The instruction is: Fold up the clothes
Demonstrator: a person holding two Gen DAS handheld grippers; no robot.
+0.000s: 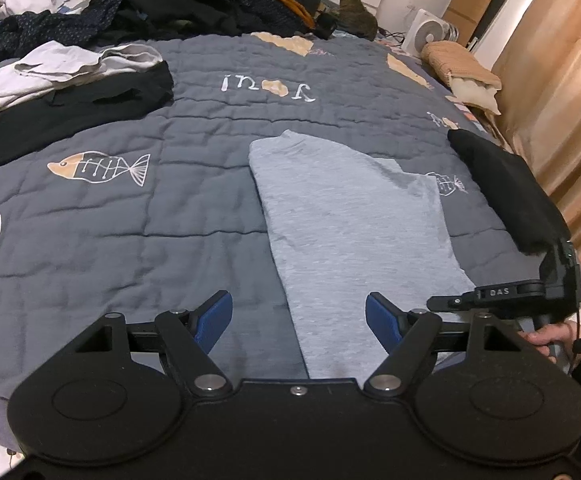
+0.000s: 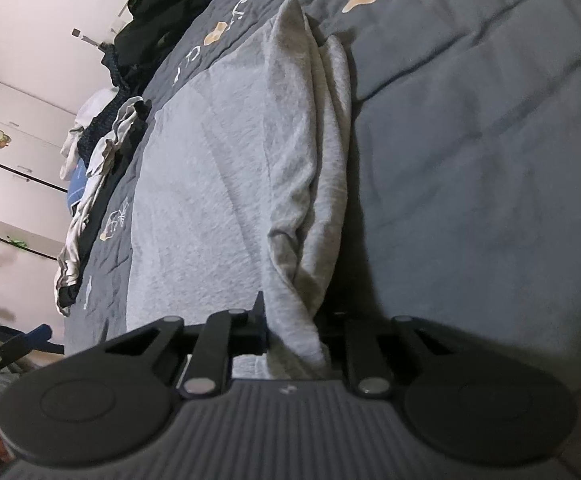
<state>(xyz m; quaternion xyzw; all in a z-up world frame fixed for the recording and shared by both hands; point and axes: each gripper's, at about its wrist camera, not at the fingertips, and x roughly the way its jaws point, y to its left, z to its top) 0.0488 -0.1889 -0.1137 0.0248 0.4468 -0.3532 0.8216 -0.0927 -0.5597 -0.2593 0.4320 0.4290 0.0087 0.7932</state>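
Observation:
A light grey garment (image 1: 350, 216) lies flat and partly folded on the dark grey quilt (image 1: 130, 208). My left gripper (image 1: 298, 320) is open, its blue pads on either side of the garment's near end, just above it. In the right wrist view my right gripper (image 2: 294, 332) is shut on a bunched edge of the grey garment (image 2: 218, 184) and holds that edge lifted off the quilt (image 2: 482, 152). The right gripper's body also shows in the left wrist view (image 1: 530, 292) at the garment's right side.
A folded black garment (image 1: 502, 192) lies at the right near the curtain. Black and light clothes (image 1: 70, 84) lie at the left, a dark heap (image 1: 194, 0) at the back. A cat (image 1: 354, 16) sits at the headboard. A fan (image 1: 426, 34) stands beside it.

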